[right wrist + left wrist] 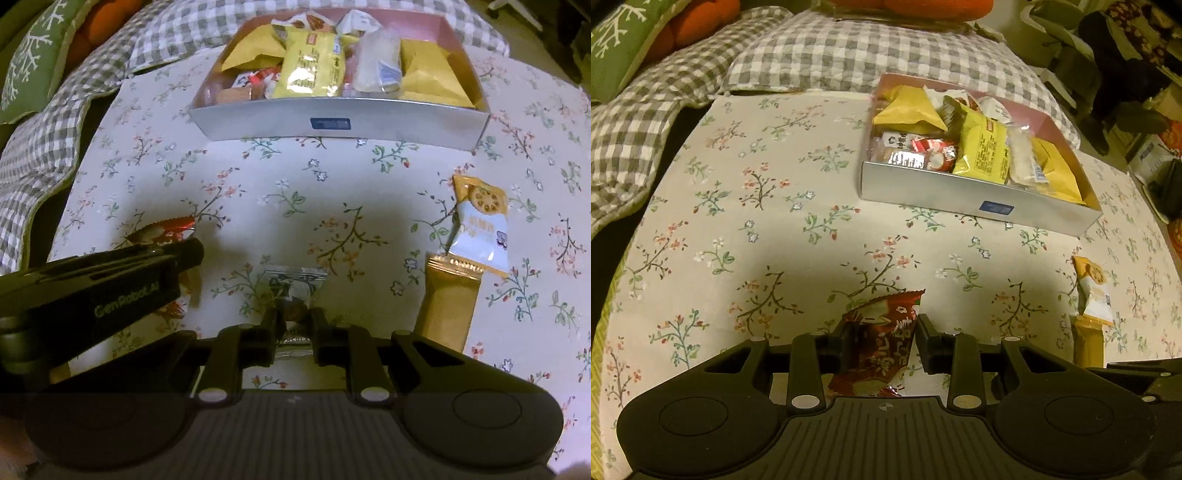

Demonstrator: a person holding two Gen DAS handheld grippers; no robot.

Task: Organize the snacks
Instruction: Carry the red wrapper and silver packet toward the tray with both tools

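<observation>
In the left wrist view, the left gripper (880,334) has its fingers clamped on a red snack packet (877,343) low over the bench (746,229), which wears a floral cloth. Farther off to the right sits a silver box (960,194) crowded with yellow, red and white snack packets. A biscuit packet (1094,291) and a gold packet (1087,343) lie at the right edge. In the right wrist view, the right gripper (293,325) has its fingers pinched together on a small clear wrapped snack (293,284) lying on the cloth. The left gripper comes in from the left with the red snack packet (166,230) showing behind it. The biscuit packet (480,221) overlaps the gold packet (448,302) on the right, and the silver box (332,123) stands beyond.
</observation>
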